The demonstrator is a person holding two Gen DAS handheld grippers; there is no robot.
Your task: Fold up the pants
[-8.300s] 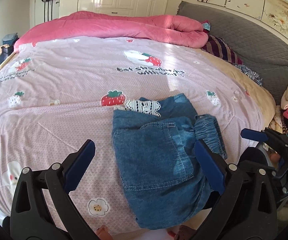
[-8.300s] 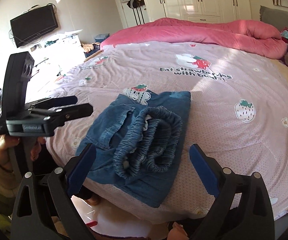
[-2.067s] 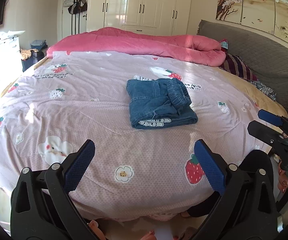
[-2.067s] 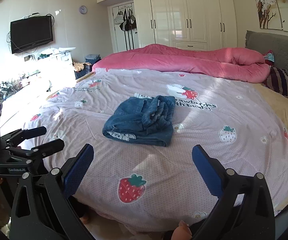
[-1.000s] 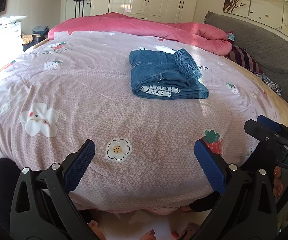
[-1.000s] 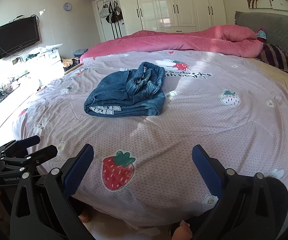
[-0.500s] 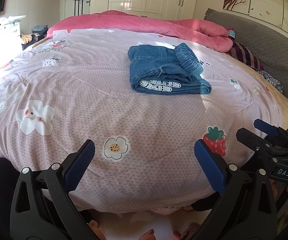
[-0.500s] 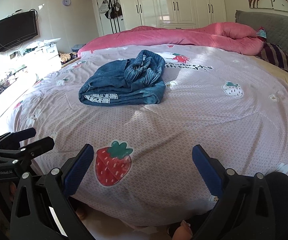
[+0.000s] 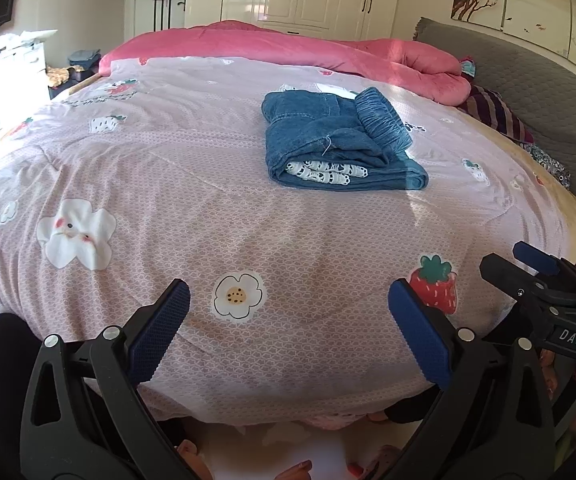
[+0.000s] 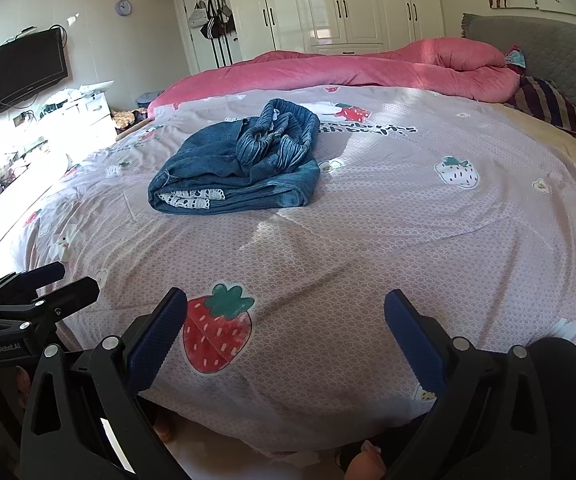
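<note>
The denim pants (image 9: 338,142) lie folded in a compact bundle mid-bed (image 9: 208,200) — elastic waistband bunched on top, white lace trim showing at the near edge. They sit well ahead of both tools; left tool (image 9: 288,330) and right tool (image 10: 286,330) hang apart, empty, at the bed's near edge.

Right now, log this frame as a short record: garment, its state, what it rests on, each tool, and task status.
garment: denim pants, elastic waistband on top, white lace trim showing at the near edge
state: folded into a compact bundle, lying free
surface: pink strawberry-print bedspread
left tool: open, empty, at the near edge of the bed, apart from the pants
right tool: open, empty, also at the near edge
behind: rolled pink quilt
task status: fold looks finished
</note>
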